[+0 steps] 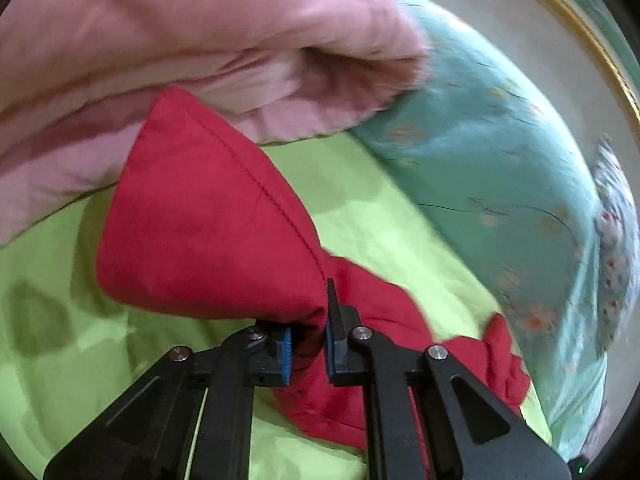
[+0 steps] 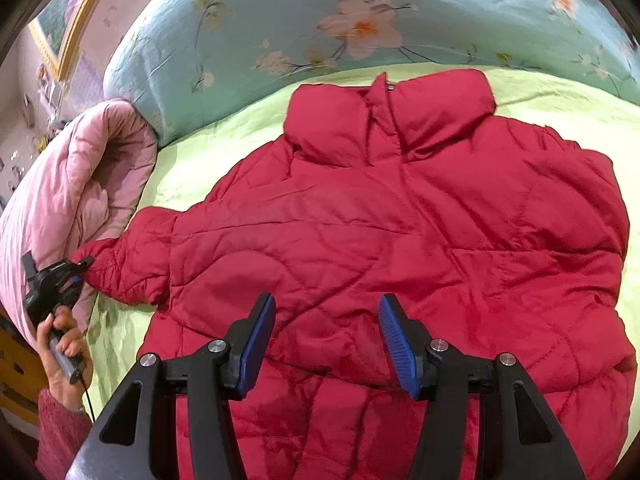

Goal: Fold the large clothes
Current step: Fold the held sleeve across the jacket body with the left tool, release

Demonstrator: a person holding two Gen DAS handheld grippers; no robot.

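A red puffer jacket (image 2: 400,232) lies spread flat on a lime green bed sheet (image 2: 224,136), collar toward the far side. My left gripper (image 1: 308,340) is shut on the jacket's left sleeve cuff (image 1: 208,224), which bulges out beyond the jaws; it also shows in the right wrist view (image 2: 80,266) at the sleeve end. My right gripper (image 2: 326,340) is open and empty, hovering over the jacket's lower body near the hem.
A folded pink quilt (image 2: 76,192) lies along the left of the bed, close behind the held sleeve (image 1: 160,40). A teal floral duvet (image 2: 360,16) is piled along the far side. A gold-framed picture (image 2: 68,20) hangs on the wall.
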